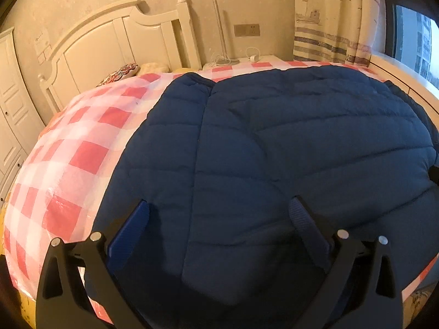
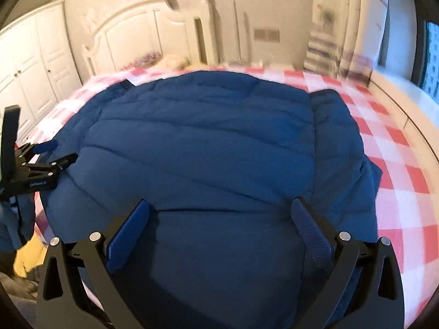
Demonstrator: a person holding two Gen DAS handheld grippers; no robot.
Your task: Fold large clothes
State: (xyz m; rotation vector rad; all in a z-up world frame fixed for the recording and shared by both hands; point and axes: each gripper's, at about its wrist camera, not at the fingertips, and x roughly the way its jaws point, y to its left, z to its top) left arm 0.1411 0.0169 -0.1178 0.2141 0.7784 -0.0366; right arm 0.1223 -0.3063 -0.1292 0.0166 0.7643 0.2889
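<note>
A large navy quilted jacket (image 1: 274, 150) lies spread on a bed with a red and white checked cover (image 1: 82, 148). My left gripper (image 1: 219, 211) hovers open over the jacket's near hem, nothing between its blue pads. In the right wrist view the same jacket (image 2: 205, 142) fills the middle, one sleeve folded in along its right side (image 2: 337, 126). My right gripper (image 2: 219, 211) is open above the near edge of the jacket. The left gripper (image 2: 59, 153) shows at the left edge of that view, its jaws apart at the jacket's side.
A white headboard (image 1: 115, 41) stands at the far end of the bed, with pillows (image 1: 120, 72) below it. A white wardrobe (image 2: 33, 63) is on the left, curtains (image 1: 329, 22) and a window ledge (image 2: 397, 93) on the right. The checked cover (image 2: 384, 142) lies bare to the jacket's right.
</note>
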